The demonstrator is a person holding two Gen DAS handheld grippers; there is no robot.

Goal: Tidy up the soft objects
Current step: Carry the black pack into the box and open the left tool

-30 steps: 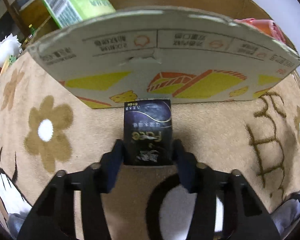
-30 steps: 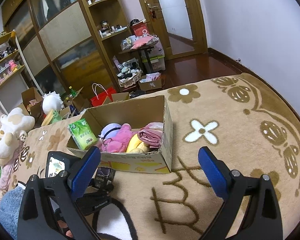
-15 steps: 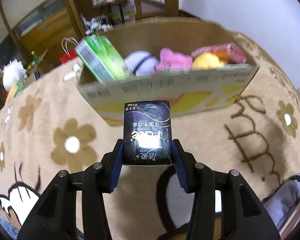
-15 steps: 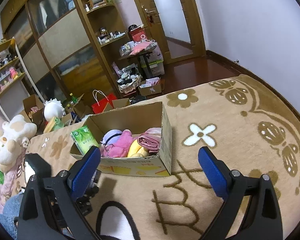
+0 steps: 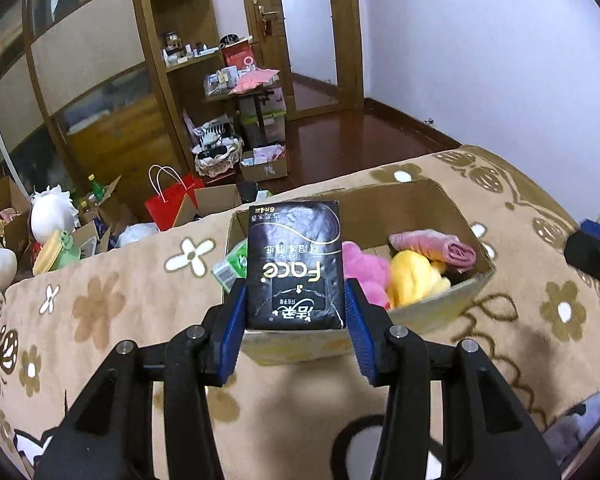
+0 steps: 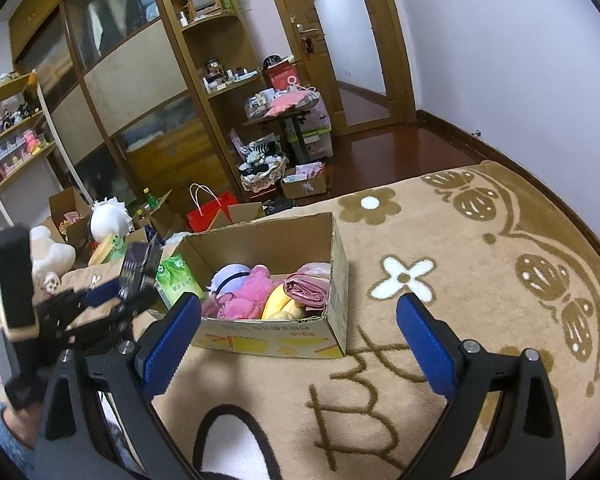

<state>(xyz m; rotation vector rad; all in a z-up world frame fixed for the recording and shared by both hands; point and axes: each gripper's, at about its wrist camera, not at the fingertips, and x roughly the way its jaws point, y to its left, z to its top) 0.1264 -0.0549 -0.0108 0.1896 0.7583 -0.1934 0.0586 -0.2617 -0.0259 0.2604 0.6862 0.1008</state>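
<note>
My left gripper (image 5: 296, 312) is shut on a black tissue pack (image 5: 296, 264) and holds it in the air above the near left part of a cardboard box (image 5: 428, 196). The box holds a green tissue pack (image 6: 178, 280), a pink plush (image 6: 244, 296), a yellow plush (image 5: 414, 276) and a rolled pink cloth (image 5: 436, 246). In the right wrist view the left gripper (image 6: 112, 300) with the black pack (image 6: 138, 270) hangs left of the box (image 6: 336, 280). My right gripper (image 6: 298, 340) is open and empty, above the blanket in front of the box.
The box sits on a tan flowered blanket (image 6: 480, 280). Beyond its far edge are a red bag (image 6: 212, 212), open cartons, plush toys (image 5: 52, 212) and wooden shelving (image 6: 204, 80). A door and dark wood floor (image 6: 388, 148) lie at the back right.
My left gripper has lifted the black tissue pack from the blanket in front of the box to above the box's near wall. The right gripper has stayed open and almost still.
</note>
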